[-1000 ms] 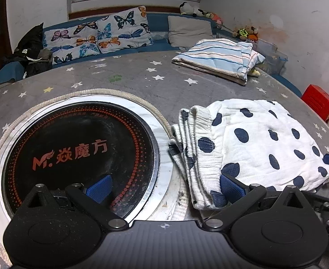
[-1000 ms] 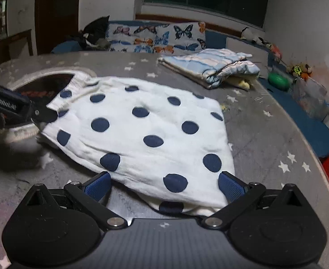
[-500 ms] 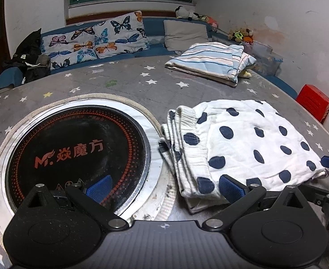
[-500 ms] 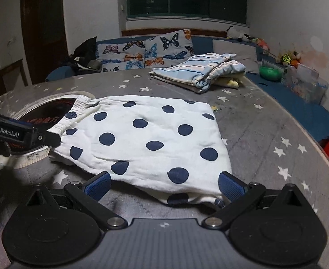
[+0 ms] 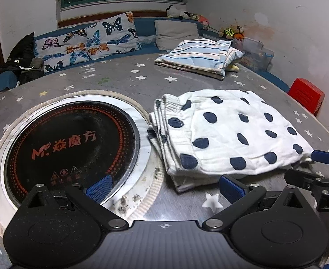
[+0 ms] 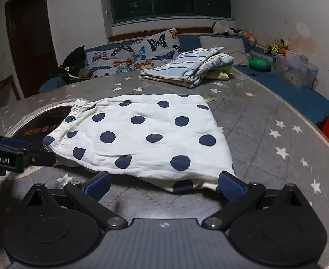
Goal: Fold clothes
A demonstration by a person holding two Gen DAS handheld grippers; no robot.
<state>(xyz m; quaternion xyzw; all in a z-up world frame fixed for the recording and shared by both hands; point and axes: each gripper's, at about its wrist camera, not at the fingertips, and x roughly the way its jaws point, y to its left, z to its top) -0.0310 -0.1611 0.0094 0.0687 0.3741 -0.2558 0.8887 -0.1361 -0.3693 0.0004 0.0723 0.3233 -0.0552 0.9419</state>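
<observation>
Both claws have been backed off the polka-dot shorts (image 6: 146,134), left claw (image 5: 164,185) and right claw (image 6: 163,183) spread wide, nothing held. Shorts are laid folded on the table (image 5: 124,78), waistband by the cooktop (image 5: 70,143).

Left wrist view: sits low behind the left hand-held gripper (image 5: 164,185), close over the worktop (image 5: 124,78), facing the sofa and window wall, round cooktop (image 5: 71,141) near its left.
Right wrist view: low behind the right hand-held gripper (image 6: 163,185), facing the same wall from further right.
Shared: polka-dot garment (image 5: 234,134) (image 6: 146,134), striped folded pile (image 5: 198,56) (image 6: 191,67), butterfly pillows (image 5: 86,42) (image 6: 133,53); each view catches the other gripper at its edge.
</observation>
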